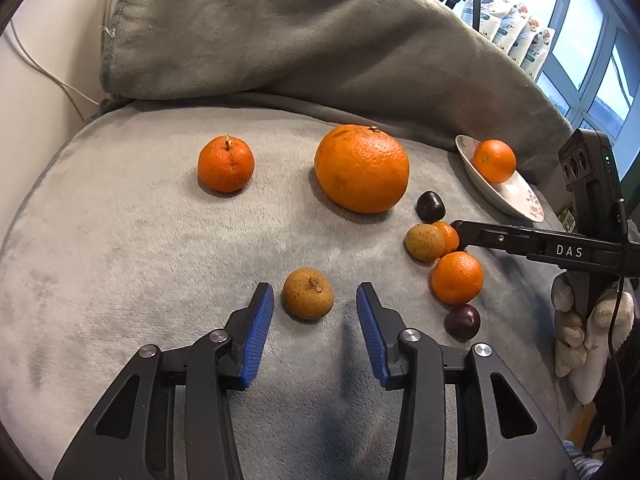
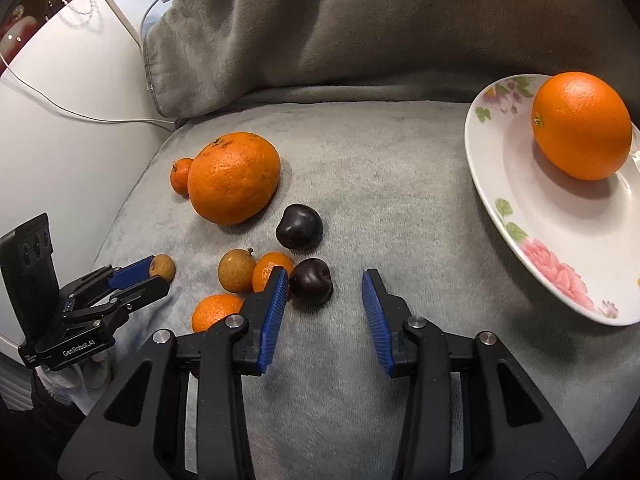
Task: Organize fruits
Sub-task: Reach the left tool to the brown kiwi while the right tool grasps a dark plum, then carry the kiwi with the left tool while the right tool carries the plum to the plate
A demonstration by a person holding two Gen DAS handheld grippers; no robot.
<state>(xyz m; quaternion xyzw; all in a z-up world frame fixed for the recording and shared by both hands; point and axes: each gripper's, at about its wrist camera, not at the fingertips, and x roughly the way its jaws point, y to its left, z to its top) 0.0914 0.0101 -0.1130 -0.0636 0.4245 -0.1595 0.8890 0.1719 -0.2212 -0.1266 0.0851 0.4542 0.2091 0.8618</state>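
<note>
My left gripper is open, its blue pads either side of a brown longan on the grey blanket; it also shows in the right wrist view. My right gripper is open and empty, with a dark plum just inside its left pad. A big orange lies mid-blanket, a tangerine to its left. A floral plate at the right holds one orange. Another plum, a second longan and small tangerines cluster nearby.
A grey cushion rises behind the blanket. A white wall with a cable is on the left. Windows and packets are at the far right. A small tangerine lies beside my right gripper's left finger.
</note>
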